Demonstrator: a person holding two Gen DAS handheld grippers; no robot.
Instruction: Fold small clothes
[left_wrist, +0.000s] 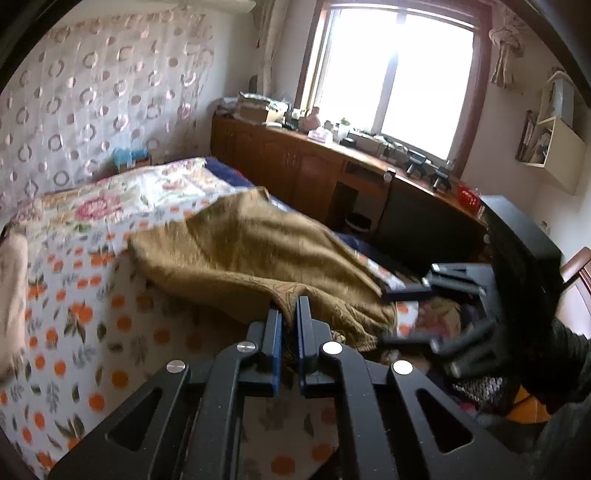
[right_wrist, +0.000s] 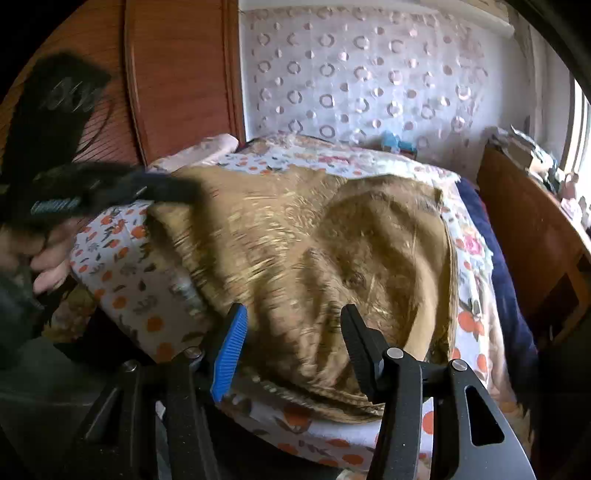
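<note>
A tan-brown garment (left_wrist: 251, 251) lies spread on the bed's orange-print sheet (left_wrist: 92, 332). My left gripper (left_wrist: 290, 310) is shut on the garment's near edge, and the cloth rises into a small peak between its blue pads. In the right wrist view the same garment (right_wrist: 332, 240) fills the middle, rumpled and blurred. My right gripper (right_wrist: 295, 325) is open, and its fingers stand wide over the garment's near hem. From the left wrist view the right gripper (left_wrist: 386, 316) shows blurred at the garment's right corner. The left gripper (right_wrist: 177, 190), held by a hand (right_wrist: 48, 258), is a dark blur at the garment's left edge.
A floral quilt (left_wrist: 122, 195) is bunched at the far end of the bed. A beige cloth (left_wrist: 11, 295) lies at the left edge. A wooden cabinet (left_wrist: 288, 162) with clutter runs under the window. A wooden headboard (right_wrist: 177, 74) stands behind the bed, and a navy blanket (right_wrist: 498, 266) lies along its right side.
</note>
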